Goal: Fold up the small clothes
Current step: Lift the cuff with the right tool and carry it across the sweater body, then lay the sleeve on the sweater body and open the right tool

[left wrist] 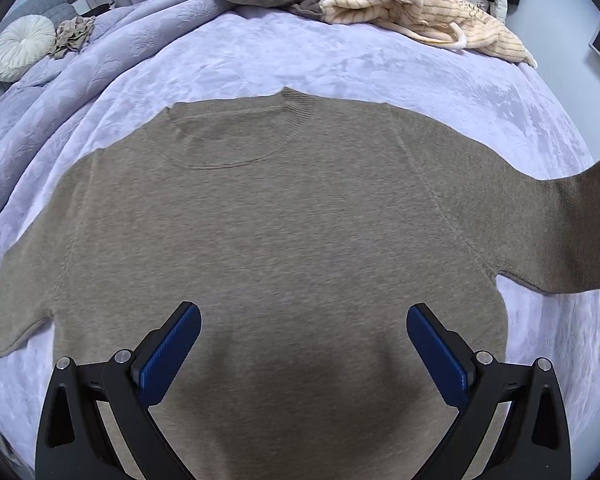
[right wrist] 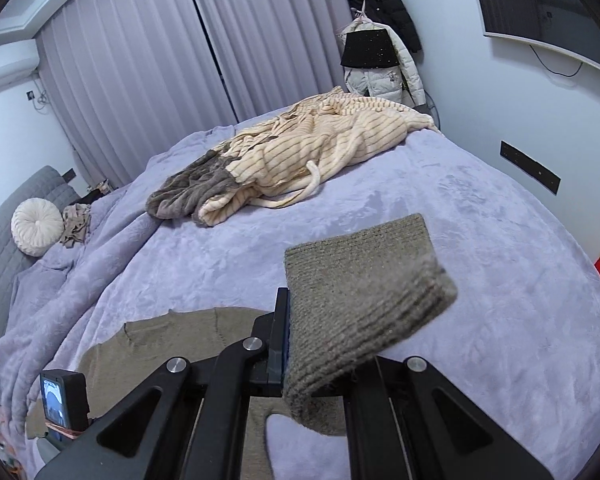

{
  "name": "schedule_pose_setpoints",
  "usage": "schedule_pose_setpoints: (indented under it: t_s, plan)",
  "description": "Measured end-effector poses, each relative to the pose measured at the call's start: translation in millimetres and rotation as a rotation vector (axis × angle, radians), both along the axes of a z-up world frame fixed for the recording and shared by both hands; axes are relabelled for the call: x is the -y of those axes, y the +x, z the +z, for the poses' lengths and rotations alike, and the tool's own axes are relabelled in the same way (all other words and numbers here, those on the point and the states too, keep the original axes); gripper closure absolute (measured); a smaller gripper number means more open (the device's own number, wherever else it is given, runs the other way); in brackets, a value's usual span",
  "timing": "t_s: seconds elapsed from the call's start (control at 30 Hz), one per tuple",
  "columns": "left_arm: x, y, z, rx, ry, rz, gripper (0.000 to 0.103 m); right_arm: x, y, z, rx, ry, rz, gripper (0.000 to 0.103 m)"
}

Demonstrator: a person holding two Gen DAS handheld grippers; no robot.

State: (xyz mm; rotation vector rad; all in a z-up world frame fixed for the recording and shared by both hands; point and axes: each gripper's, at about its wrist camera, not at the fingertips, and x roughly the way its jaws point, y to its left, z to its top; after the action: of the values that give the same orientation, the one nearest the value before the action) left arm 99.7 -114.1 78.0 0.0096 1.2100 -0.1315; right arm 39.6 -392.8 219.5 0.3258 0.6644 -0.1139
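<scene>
Left tool (left wrist: 304, 316): jaws spread wide, blue pads (left wrist: 172, 354) clear of the fabric, nothing between them; it hangs over the lower body of the sweater.
Right tool (right wrist: 290, 344): jaws closed on the sweater's ribbed cuff (right wrist: 364, 292), which stands up past the fingers toward 1 o'clock.
Sweater (left wrist: 280, 232): taupe knit, spread flat on the bed, collar at 12 o'clock in the left wrist view; one sleeve lies at 9 o'clock, the other rises off the bed at 3 o'clock.
Bed (left wrist: 340, 68): lavender plush cover under the sweater.
Striped garment (right wrist: 320, 140): cream and grey heap at 12 o'clock, well apart from the sweater.
Round cushion (right wrist: 36, 226): white, at 9 o'clock by the headboard.
</scene>
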Motion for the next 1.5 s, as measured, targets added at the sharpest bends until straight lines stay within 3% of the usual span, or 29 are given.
schedule_pose_setpoints:
  t_s: [0.23, 0.53, 1.07, 1.27, 1.5]
  plan:
    - [-37, -4, 6, 0.020, -0.007, 0.014, 0.000, -75, 22, 8, -0.010, -0.032, 0.082, 0.097]
    - [-92, -10, 5, 0.051, -0.002, 0.039, 0.000, -178, 44, -7, -0.054, -0.084, 0.199, 0.097]
    - [-208, -29, -31, 0.011, -0.067, 0.190, 0.000, -350, 81, -101, -0.210, -0.208, 0.386, 0.098]
    - [-234, -41, -41, -0.007, -0.096, 0.243, 0.000, -389, 87, -142, -0.286, -0.270, 0.438, 0.098]
    - [-261, -62, -43, -0.005, -0.144, 0.319, 0.000, -415, 90, -167, -0.359, -0.299, 0.525, 0.093]
